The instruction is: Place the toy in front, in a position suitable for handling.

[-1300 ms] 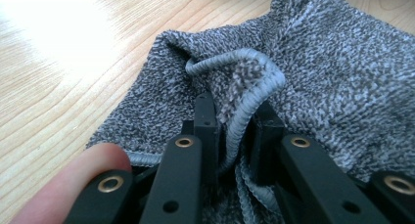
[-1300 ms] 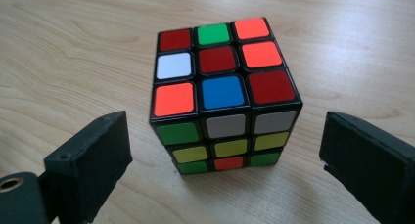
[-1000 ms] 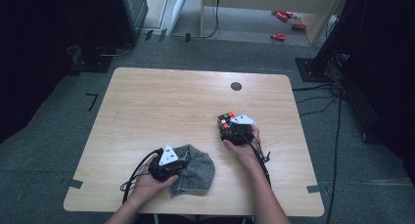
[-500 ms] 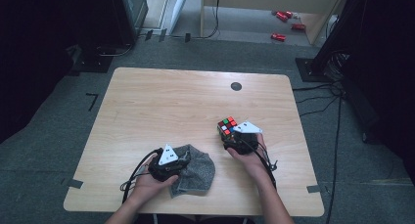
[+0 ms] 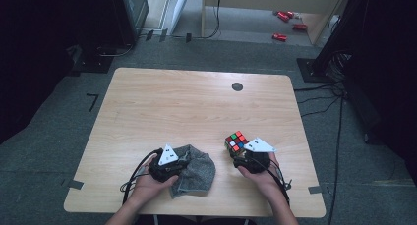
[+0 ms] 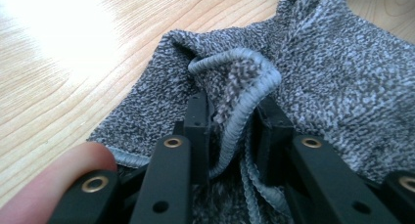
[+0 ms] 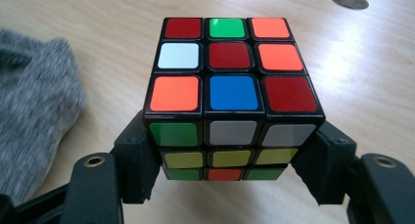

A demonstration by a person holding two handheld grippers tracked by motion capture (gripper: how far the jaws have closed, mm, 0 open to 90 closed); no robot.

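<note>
The right claw (image 7: 230,170) is gripping a scrambled puzzle cube (image 7: 230,92) by its sides, mixed-colour face pointing up. The left claw (image 6: 230,131) is pinching the crumpled grey cloth's (image 6: 318,87) hem on the counter (image 5: 196,107).

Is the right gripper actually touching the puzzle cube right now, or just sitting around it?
Touching. In the right gripper view, the right gripper has both black jaws pressed against opposite sides of the puzzle cube, with no gap visible.

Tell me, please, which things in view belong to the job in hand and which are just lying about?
In hand:
- puzzle cube, clamped in the right tongs
- grey cloth, its hem pinched in the left tongs

Lying about:
- dark round disc on the table
- red objects on the floor
</note>
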